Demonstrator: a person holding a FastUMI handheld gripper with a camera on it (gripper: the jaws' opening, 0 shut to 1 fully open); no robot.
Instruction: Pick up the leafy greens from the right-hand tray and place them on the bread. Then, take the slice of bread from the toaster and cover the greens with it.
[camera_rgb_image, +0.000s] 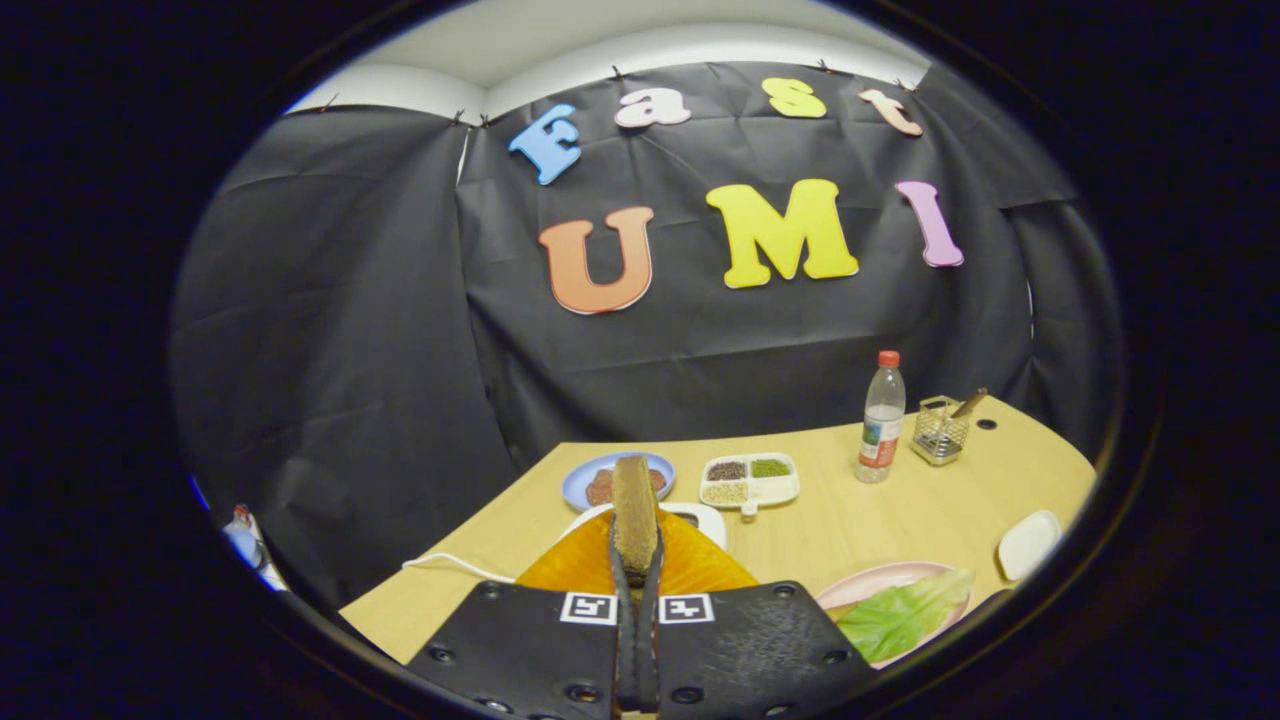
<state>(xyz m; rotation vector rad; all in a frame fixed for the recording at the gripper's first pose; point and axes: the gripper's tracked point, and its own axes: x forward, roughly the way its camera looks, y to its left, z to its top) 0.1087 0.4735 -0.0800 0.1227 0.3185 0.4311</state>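
Matt black plastic gripper (636, 560) fingers clamped on a rough, grainy brown bread slice (634, 515), glossy orange toaster (690, 565) top, smooth pale wood-look table (850, 525), clear plastic bottle (882, 418), wire-mesh metal holder (941, 430), waxy green leaf (905, 612) on a smooth pink tray (870, 582)

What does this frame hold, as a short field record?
claw: shut on the bread slice, held upright on edge
below claw: orange toaster
greens: leaf on pink plate, right of claw
beyond claw: blue plate with food, divided tray of grains
far right: bottle, wire basket, small white dish
surface: wooden table
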